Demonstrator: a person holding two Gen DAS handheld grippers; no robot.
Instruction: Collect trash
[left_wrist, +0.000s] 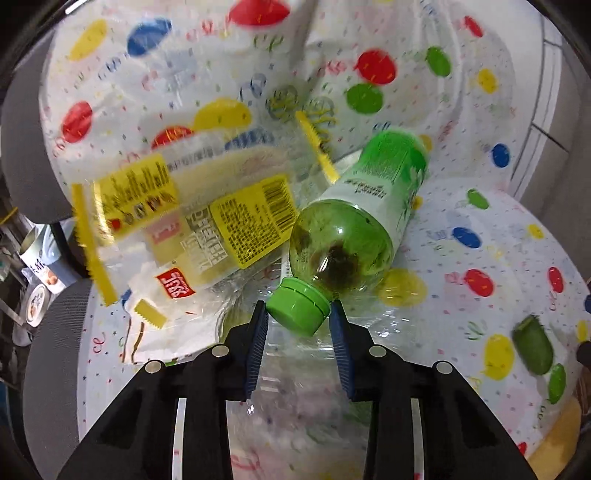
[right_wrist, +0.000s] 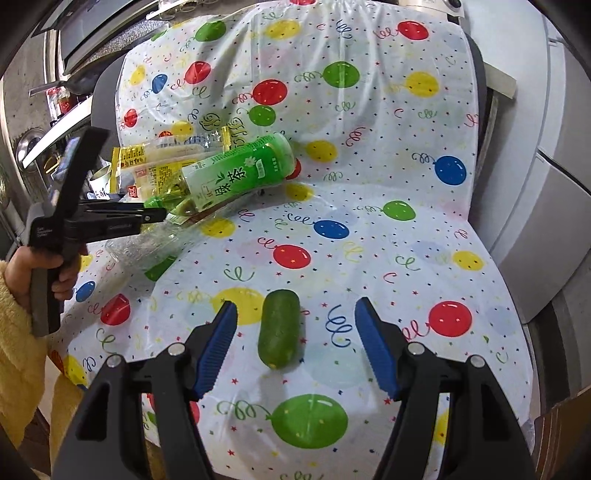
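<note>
Blur softens the print on the yellow snack wrapper (left_wrist: 192, 221), so its text cannot be read in the left wrist view, and a crushed clear plastic bottle (left_wrist: 288, 365) beneath the gripper is hard to trace against the balloon-print cover (right_wrist: 388, 258). That cover drapes a chair seat and backrest; its lower edge is cut off by the frame. Kitchen clutter at nine o'clock in both views is too small to name.

The green tea bottle (left_wrist: 354, 218) lies on its side at the seat's far left, its base toward one o'clock in the left wrist view and its green cap (left_wrist: 299, 310) toward the camera. The wrapper lies against it at nine o'clock, and the clear bottle lies partly under it. A small green gourd-like piece (right_wrist: 279, 334) lies well apart on the seat, nearer the front.

The left gripper (left_wrist: 298, 314), tilted steeply downward, has its blue pads (left_wrist: 258, 332) at either side of the cap; whether they press on it I cannot tell. In the right wrist view a hand (right_wrist: 26, 275) in a yellow fleece sleeve (right_wrist: 18, 354) holds that tool at nine o'clock. The right gripper (right_wrist: 295, 321), also angled down, has its jaws spread wide; the green piece lies between them, untouched, closer to the left finger.
</note>
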